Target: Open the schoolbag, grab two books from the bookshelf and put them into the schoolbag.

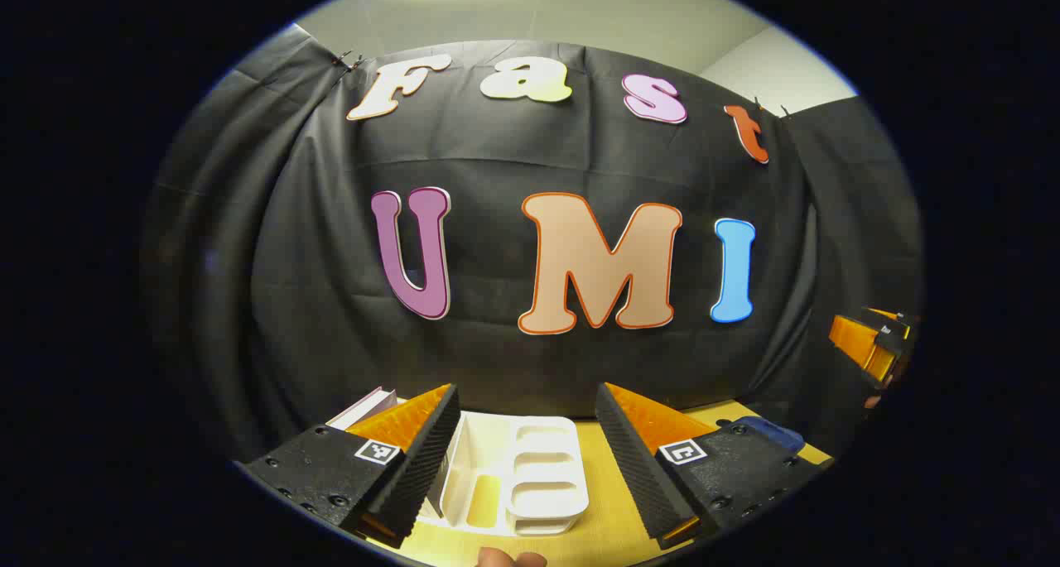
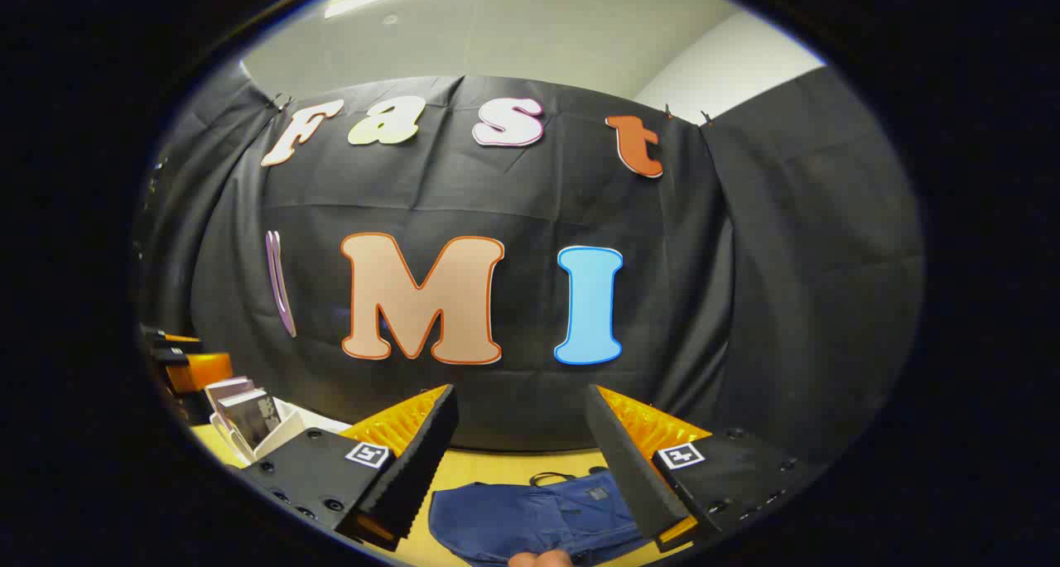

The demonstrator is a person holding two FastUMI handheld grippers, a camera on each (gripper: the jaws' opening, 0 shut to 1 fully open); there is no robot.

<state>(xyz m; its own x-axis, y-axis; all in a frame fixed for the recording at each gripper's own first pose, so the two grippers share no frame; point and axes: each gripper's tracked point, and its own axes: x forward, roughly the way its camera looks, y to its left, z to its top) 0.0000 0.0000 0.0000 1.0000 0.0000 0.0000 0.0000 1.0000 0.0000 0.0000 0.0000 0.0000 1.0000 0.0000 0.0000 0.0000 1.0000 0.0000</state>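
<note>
Left gripper view: left gripper (image 1: 527, 451) held above the table (image 1: 613, 509), fingers spread wide, nothing between them. Below and ahead sits the white bookshelf (image 1: 513, 476), its slots showing bare from here; a book (image 1: 364, 406) edge pokes out at its left behind the left finger. A corner of the blue bag (image 1: 770, 431) lies at the right, behind the right finger. The other gripper shows far right.

Right gripper view: right gripper (image 2: 522, 459) also wide apart and empty, hovering over the bag (image 2: 530, 513), which lies flat on the table. Books (image 2: 248, 414) stand upright in the shelf (image 2: 281, 430) at far left.

Handling, judged: bag is soft cloth, limp, will bunch; pinch the zipper pull or the top handle loop (image 2: 551, 476). Whether it is zipped I cannot tell. Books stiff, light, smooth-covered; grip across the top edge.
</note>
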